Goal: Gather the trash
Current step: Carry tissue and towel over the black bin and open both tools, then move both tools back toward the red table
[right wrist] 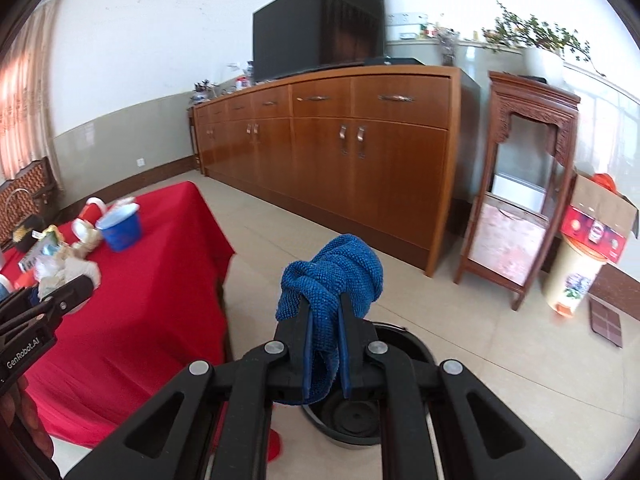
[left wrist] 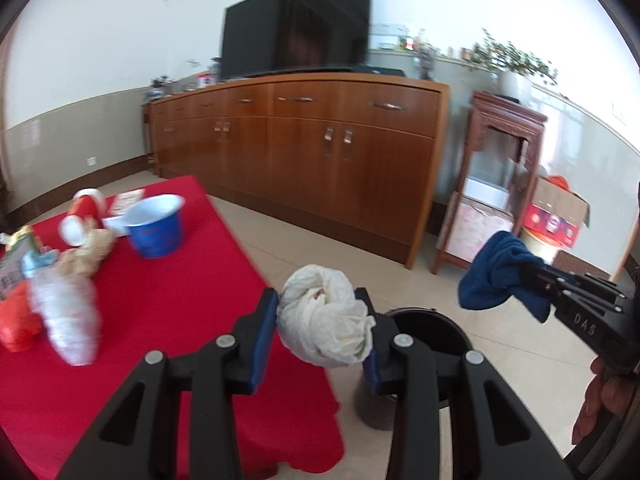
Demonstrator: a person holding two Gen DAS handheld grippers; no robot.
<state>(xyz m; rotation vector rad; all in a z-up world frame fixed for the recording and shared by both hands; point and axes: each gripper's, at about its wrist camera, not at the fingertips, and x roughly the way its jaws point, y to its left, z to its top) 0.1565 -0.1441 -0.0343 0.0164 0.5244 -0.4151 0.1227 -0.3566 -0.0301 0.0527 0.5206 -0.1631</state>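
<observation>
Low at frame centre, the left hand-held gripper [left wrist: 324, 324] pinches a crumpled tissue [left wrist: 325, 320] above the bin [left wrist: 430, 336]; the right hand-held gripper [right wrist: 326, 344] clamps a blue cloth [right wrist: 332, 276] (more litter [left wrist: 64, 300] waits on the red worktop [left wrist: 168, 300]).

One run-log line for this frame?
left gripper: shut on tissue wad | right gripper: shut on blue cloth | bin: below

Home living room: television [right wrist: 320, 20], wooden sideboard [right wrist: 340, 136].

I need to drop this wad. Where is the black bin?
The black bin stands on the floor just right of the red table, directly behind the left gripper.
</observation>
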